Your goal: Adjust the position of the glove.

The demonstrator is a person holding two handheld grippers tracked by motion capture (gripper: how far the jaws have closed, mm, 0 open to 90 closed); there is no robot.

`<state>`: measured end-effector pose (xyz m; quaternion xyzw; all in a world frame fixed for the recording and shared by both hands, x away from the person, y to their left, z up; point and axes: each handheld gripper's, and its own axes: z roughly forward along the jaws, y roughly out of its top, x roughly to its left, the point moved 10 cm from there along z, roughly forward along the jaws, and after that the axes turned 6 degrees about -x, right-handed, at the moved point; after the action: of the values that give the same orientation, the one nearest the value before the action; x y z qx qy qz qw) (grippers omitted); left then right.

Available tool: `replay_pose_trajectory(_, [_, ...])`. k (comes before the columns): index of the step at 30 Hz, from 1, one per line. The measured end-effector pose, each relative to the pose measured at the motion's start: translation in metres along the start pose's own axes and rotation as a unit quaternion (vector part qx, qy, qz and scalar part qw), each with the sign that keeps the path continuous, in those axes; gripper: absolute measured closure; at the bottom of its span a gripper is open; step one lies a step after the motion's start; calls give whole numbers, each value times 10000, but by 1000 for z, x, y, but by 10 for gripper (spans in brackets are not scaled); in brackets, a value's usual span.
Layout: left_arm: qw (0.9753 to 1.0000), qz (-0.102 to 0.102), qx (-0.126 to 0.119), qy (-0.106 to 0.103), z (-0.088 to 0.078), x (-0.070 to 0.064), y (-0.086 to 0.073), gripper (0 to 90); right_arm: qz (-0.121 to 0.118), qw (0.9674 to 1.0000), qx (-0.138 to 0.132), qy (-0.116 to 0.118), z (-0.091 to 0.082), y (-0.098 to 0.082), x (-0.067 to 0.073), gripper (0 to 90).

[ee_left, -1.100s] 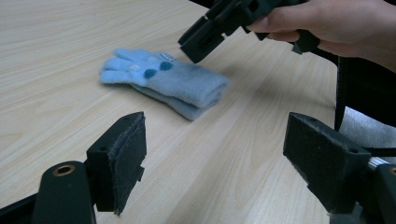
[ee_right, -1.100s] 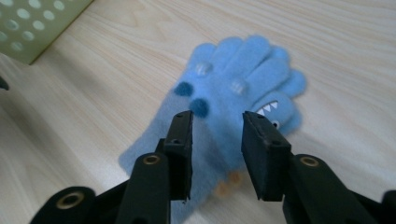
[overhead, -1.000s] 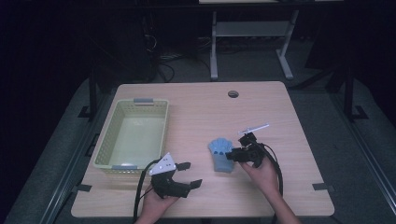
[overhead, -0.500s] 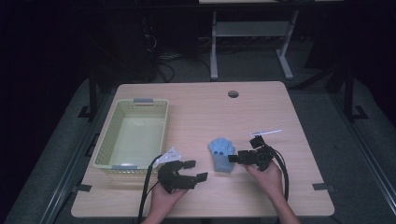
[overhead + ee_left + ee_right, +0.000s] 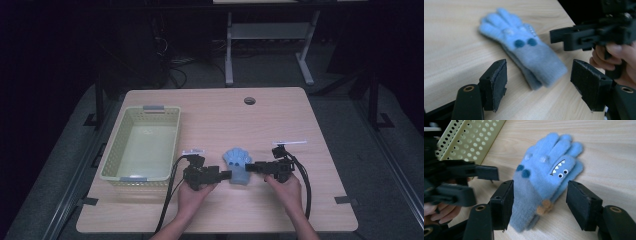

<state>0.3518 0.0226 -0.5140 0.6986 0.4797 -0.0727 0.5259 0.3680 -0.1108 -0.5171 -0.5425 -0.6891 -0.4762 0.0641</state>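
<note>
Glove (image 5: 237,165): on the table (image 5: 300,120), near its front edge, between my left hand-held gripper (image 5: 226,175) and right hand-held gripper (image 5: 251,168). Basket (image 5: 110,159): on the table, left of both.

Fuzzy light-blue monster-face gloves (image 5: 544,182), stacked flat on the wooden table (image 5: 300,125).

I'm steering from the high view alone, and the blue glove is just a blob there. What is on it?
Observer: The blue glove carries a small monster face with white teeth and two eyes, seen in the right gripper view.
Operator: Is the right gripper gripping it?
Observer: No. The right gripper straddles the cuff, with its right pad clear of the fabric.
Operator: And the left one?
Observer: The left gripper is open; its jaws, which have just been closing, flank the cuff end without touching.
</note>
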Motion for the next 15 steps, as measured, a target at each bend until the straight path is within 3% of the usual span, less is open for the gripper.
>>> replay_pose_trajectory(1, [10000,0,0,0,0,0,0,297,0,10000,0,0,0,0,0,389])
replay_pose_trajectory(4, [9995,-308,75,-43,8,1,0,304,54,10000,76,11,3,-4,-3,389])
replay_pose_trajectory(15, [9981,-560,245,-103,21,-2,-3,319,154,9997,145,113,4,-9,-3,390])
